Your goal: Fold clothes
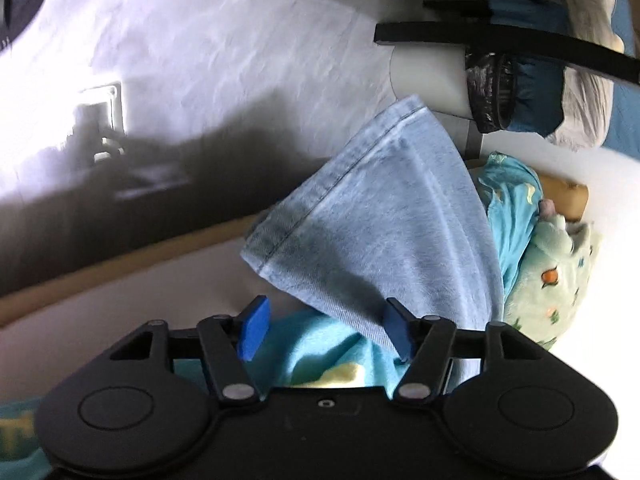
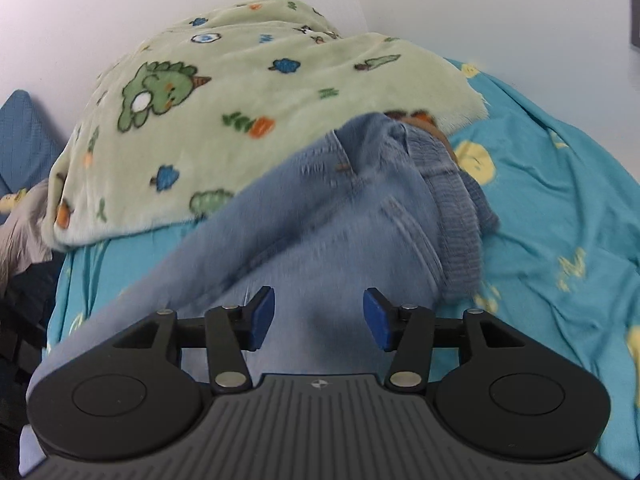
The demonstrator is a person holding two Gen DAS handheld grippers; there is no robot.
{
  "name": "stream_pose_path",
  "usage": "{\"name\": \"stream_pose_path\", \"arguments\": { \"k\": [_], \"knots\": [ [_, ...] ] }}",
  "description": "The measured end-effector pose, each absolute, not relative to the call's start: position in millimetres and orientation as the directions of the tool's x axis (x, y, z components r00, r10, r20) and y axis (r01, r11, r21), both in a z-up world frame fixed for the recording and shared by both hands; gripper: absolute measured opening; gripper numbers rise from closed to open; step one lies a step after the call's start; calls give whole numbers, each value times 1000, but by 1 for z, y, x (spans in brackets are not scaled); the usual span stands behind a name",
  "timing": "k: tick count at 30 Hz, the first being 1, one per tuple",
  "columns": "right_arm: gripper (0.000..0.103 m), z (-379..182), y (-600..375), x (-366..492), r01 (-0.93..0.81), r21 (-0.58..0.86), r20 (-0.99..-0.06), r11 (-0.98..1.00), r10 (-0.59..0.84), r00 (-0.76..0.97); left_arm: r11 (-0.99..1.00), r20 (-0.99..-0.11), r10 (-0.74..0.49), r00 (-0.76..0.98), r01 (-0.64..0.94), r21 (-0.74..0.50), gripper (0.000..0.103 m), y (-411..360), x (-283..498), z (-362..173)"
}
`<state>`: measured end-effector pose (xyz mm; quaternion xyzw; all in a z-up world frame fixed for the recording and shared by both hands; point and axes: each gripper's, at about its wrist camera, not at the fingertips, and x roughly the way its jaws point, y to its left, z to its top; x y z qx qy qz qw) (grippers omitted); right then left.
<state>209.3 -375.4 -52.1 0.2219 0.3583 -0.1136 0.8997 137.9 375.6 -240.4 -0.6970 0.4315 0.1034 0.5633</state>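
A pair of light blue jeans (image 2: 320, 216) was seen lying on a bed covered by a turquoise sheet (image 2: 560, 200) printed with yellow figures. In the right wrist view, the waistband end of the jeans was bunched near the edge of a pale green fleece blanket (image 2: 224, 92) patterned with dinosaurs and trees, and one leg was stretched toward the lower left. The right tongs (image 2: 319, 320) were held with the blue pads (image 2: 262, 318) apart, above the denim, with nothing gripped between them.

In the left wrist view, a hemmed leg end of the jeans (image 1: 360, 216) was shown raised off the sheet (image 1: 312, 344), blurred. The left tongs (image 1: 326, 330) were spread wide; the right-hand pad (image 1: 398, 328) was overlapped by the cloth, but no clamping could be made out. A white wall (image 1: 200, 60) with a switch plate (image 1: 100, 108) was seen behind, and the green blanket (image 1: 560, 272) was visible at the right.
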Motion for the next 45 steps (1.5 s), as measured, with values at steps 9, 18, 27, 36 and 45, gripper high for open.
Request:
{"name": "stream_pose_path", "arguments": {
  "k": [9,18,27,36,45],
  "knots": [
    [58,-68,-357,172,474,431,-743,768,4,669,-123,-510,-465,723,-624,-772,67,373,173,-281],
    [58,-94,-336,170,568,553,-764,610,98,638,-140,-508,-418,754,-605,-783,22,386,205,-307],
    [58,-86,-341,163,539,601,-723,590,112,682,257,-610,-210,764,-558,-789,8,391,221,-190],
    [58,-76,-354,157,479,627,-669,615,110,735,688,-554,-46,831,-375,-621,8,300,239,-2],
    [58,-76,-379,145,439,651,-636,619,128,761,858,-483,-18,876,-234,-457,8,138,248,86]
  ]
}}
